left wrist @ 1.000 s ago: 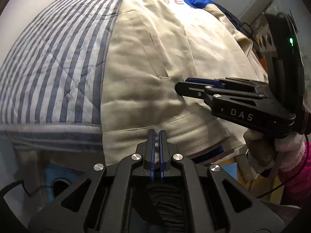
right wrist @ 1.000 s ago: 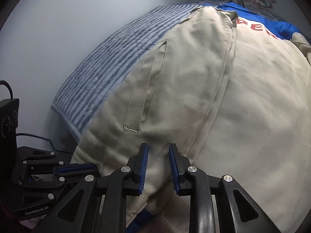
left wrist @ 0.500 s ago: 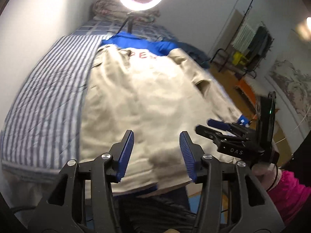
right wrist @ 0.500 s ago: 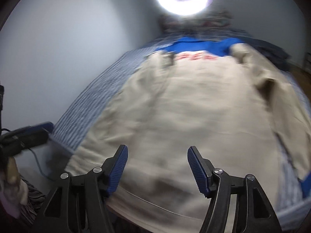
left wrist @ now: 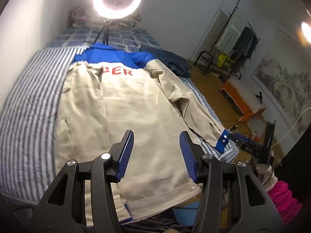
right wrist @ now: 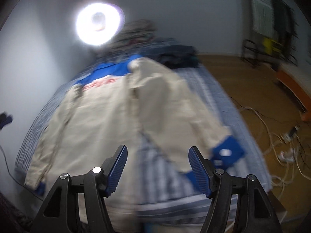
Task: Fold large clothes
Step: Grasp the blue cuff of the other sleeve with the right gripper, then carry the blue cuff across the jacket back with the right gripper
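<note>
Both grippers have pulled up and back from the jacket (left wrist: 124, 116) hem they were pinching a second ago, and their jaws have just been opening, nothing left between them. The right one has swung out toward the jacket's right sleeve (right wrist: 184, 112).

From left to right: a striped quilt (left wrist: 29, 116) lies bare to the jacket's left, then the beige jacket itself, spread back-up along the bed with its left side folded in over the back and red letters under the blue yoke. The left gripper (left wrist: 156, 153) hangs above the jacket's hem, released and empty. Right of the jacket's body the sleeve runs down to a blue cuff (right wrist: 228, 151) at the quilt's edge. The right gripper (right wrist: 158, 169) hovers over the quilt just left of that cuff, fingers spread, holding nothing. The right wrist view is blurred.
</note>
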